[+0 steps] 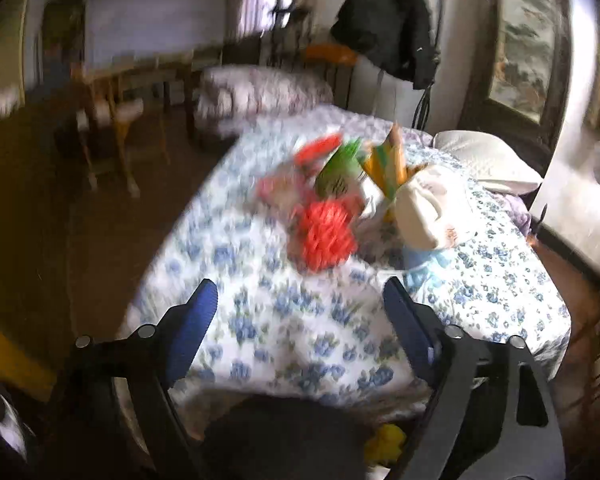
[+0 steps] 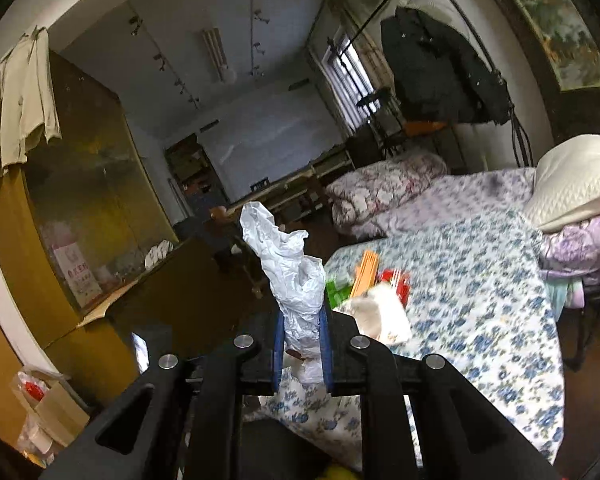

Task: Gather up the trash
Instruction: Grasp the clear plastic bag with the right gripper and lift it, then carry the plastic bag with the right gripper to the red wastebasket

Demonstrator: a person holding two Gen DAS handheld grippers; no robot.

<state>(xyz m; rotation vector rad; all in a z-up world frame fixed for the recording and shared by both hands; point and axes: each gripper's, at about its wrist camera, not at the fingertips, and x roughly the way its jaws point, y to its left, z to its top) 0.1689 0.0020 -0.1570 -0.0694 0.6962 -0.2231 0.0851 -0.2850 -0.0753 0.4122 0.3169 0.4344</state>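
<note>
A heap of trash lies on the floral bedspread (image 1: 284, 332): a red wrapper (image 1: 326, 236), a green packet (image 1: 340, 168), a yellow-orange packet (image 1: 388, 164) and a white paper bag (image 1: 432, 208). My left gripper (image 1: 300, 300) stands open above the near end of the bed, short of the heap, with nothing between its blue pads. In the right wrist view my right gripper (image 2: 303, 320) is shut on a crumpled white plastic bag (image 2: 288, 264), held up in the air left of the bed. The same heap (image 2: 372, 292) shows beyond it on the bedspread (image 2: 480, 320).
A dark bin opening with something yellow (image 1: 384, 440) sits below the left gripper. A white pillow (image 2: 572, 180) and purple bedding (image 2: 580, 248) lie at the bed's far right. A wooden wardrobe (image 2: 80, 200), cardboard boxes (image 2: 48, 412), a hanging black coat (image 2: 440, 64) and a folded quilt (image 2: 384, 188) surround the bed.
</note>
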